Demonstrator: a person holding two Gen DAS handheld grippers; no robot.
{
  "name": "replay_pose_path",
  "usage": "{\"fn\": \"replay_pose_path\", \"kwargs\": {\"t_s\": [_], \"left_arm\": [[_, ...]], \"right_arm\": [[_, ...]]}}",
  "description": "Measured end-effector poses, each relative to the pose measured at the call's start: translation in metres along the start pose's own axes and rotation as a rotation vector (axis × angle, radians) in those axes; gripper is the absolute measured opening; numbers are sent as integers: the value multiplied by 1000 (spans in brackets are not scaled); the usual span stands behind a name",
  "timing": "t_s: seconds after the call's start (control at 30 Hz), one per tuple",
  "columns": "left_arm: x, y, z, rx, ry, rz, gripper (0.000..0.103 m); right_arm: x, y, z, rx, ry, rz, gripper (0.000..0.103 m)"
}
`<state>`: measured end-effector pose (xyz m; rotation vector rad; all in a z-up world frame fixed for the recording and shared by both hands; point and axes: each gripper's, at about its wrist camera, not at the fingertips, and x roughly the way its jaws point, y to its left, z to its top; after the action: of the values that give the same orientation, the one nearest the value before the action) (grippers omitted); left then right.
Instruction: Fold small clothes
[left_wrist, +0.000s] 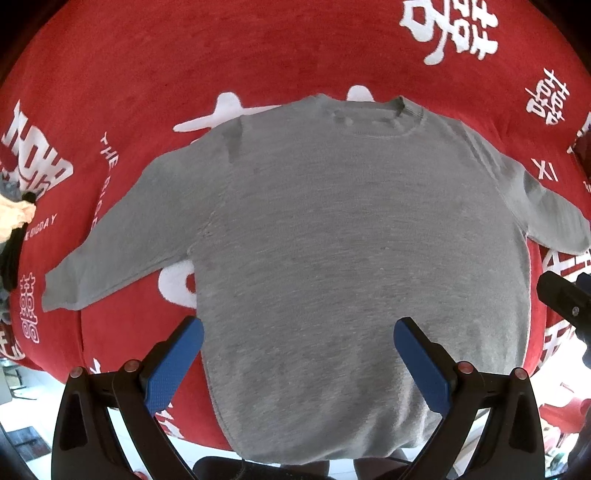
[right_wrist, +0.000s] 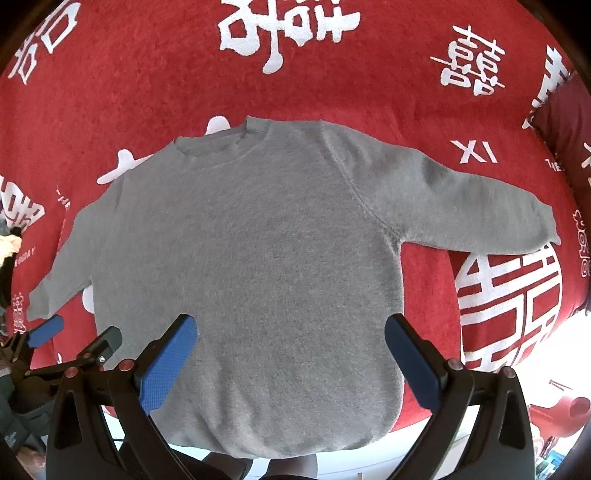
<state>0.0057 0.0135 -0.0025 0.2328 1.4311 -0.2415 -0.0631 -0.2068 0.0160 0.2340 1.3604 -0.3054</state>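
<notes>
Grey knit long-sleeved sweater (left_wrist: 332, 240) lies spread flat, front up, on the red plush blanket with white printed characters (left_wrist: 147, 74), neck away from the person and both sleeves angled outward. Its hem hangs just over the near edge of the blanket. The left gripper (left_wrist: 298, 334) and the right gripper (right_wrist: 290, 330) both hover above the lower body of the sweater with their blue-padded jaws spread wide and nothing between them.

Likely trouble, as I judge it: the soft pile blanket could be pinched together with the knit, so a lifted sleeve would drag the cover and wrinkle the body. A grab on one layer only could leave the fold lopsided, and a pull toward the near edge could slide the overhanging hem off.

Room is generous beyond the collar and to both sides, where bare red cloth shows. A small heap of pale and dark clothing (left_wrist: 16, 218) sits at the far left, near the left cuff, and the blanket's right edge falls away just past the right cuff.
</notes>
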Motion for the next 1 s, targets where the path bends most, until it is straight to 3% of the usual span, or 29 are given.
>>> {"fn": "replay_pose_path", "kwargs": {"t_s": [0.77, 1.0], "left_arm": [[-6, -11, -3, 66, -52, 47, 103], [-4, -17, -5, 64, -42, 75, 103]], "right_arm": [[-4, -2, -11, 20, -23, 28, 102], [-2, -9, -11, 55, -31, 117, 102]]}}
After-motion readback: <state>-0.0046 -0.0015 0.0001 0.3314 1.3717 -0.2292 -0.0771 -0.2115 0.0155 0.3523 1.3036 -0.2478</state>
